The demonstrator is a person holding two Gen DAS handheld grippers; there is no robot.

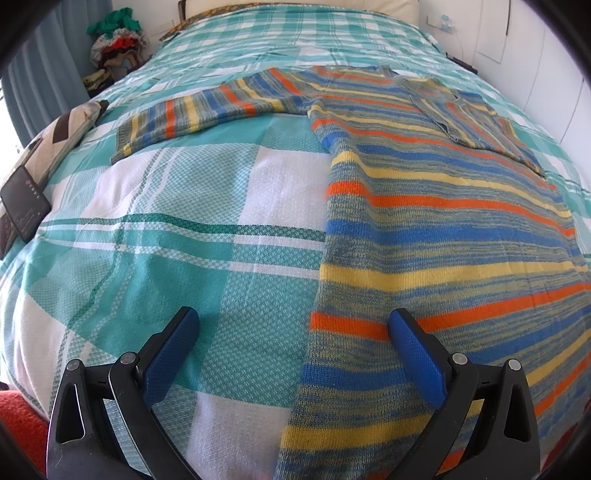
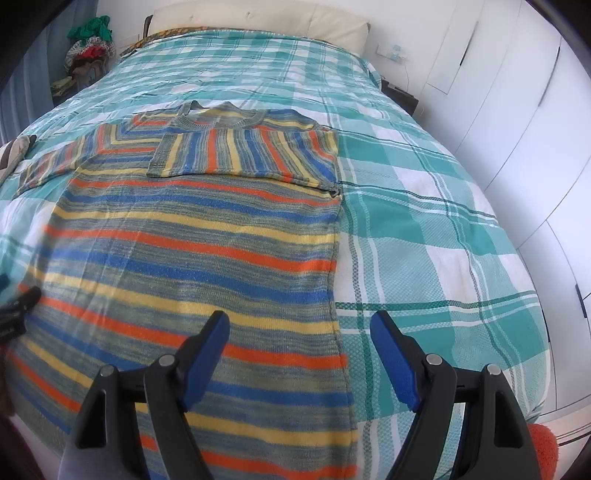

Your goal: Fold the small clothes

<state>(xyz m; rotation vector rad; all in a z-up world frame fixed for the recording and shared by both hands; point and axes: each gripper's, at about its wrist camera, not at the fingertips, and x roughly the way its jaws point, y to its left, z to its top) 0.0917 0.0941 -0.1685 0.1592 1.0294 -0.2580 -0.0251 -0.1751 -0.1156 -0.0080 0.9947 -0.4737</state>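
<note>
Striped sweater (image 2: 192, 258) lies flat on checked bedspread (image 2: 424, 221), 1 sleeve (image 2: 243, 155) folded across. Left gripper (image 1: 293, 325) and right gripper (image 2: 299, 328): released, empty, above opposite sweater edges.

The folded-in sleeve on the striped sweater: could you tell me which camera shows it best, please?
The right wrist view: the folded sleeve lies whole across the sweater's chest. The left wrist view shows it smaller and skewed, near the edge.

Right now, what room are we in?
Most likely a bedroom. A big bed with a checked cover fills the view, a cream headboard stands at its far end, and white wardrobe doors line the wall beside it.
</note>
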